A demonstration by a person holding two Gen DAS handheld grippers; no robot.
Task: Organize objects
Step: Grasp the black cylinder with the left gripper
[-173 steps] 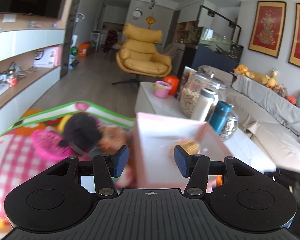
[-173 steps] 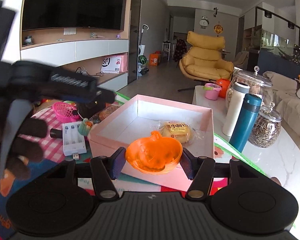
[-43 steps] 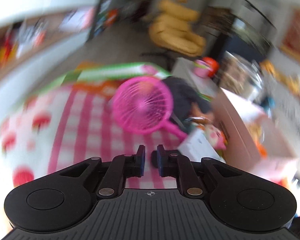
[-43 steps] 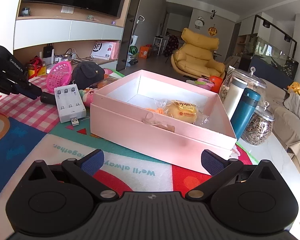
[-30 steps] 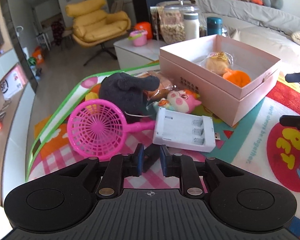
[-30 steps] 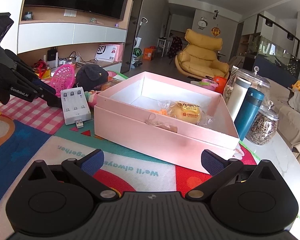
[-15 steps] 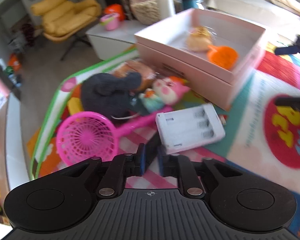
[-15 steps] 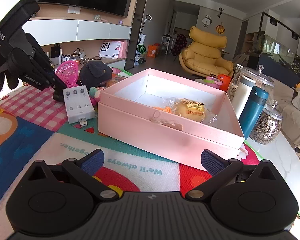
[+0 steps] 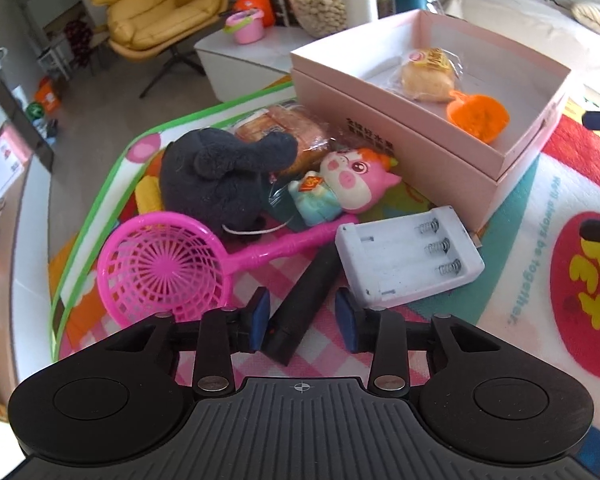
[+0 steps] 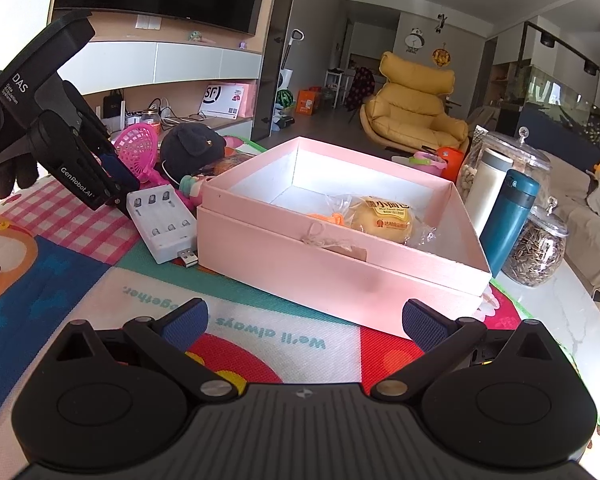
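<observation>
My left gripper (image 9: pixel 302 316) points down at the play mat and its jaws are opening. A black bar (image 9: pixel 306 300) lies on the mat between the pads, with a gap at the right pad. Just beyond it are a white battery charger (image 9: pixel 408 260), a pink strainer (image 9: pixel 164 272), a black plush (image 9: pixel 220 176) and a pink pig toy (image 9: pixel 348 184). The pink box (image 10: pixel 320 264) holds a wrapped bun (image 10: pixel 384 218) and an orange pumpkin bowl (image 9: pixel 478 118). My right gripper (image 10: pixel 304 320) is open and empty, low in front of the box.
A bread packet (image 9: pixel 284 128) lies between the plush and the box. A teal bottle (image 10: pixel 508 216), a white bottle (image 10: pixel 490 188) and a seed jar (image 10: pixel 540 248) stand right of the box. A gloved hand (image 10: pixel 4 160) holds the left gripper at far left.
The left jaws, nearly shut around the black bar before, have spread apart and the view has closed in on the bar. The right gripper has stayed put.
</observation>
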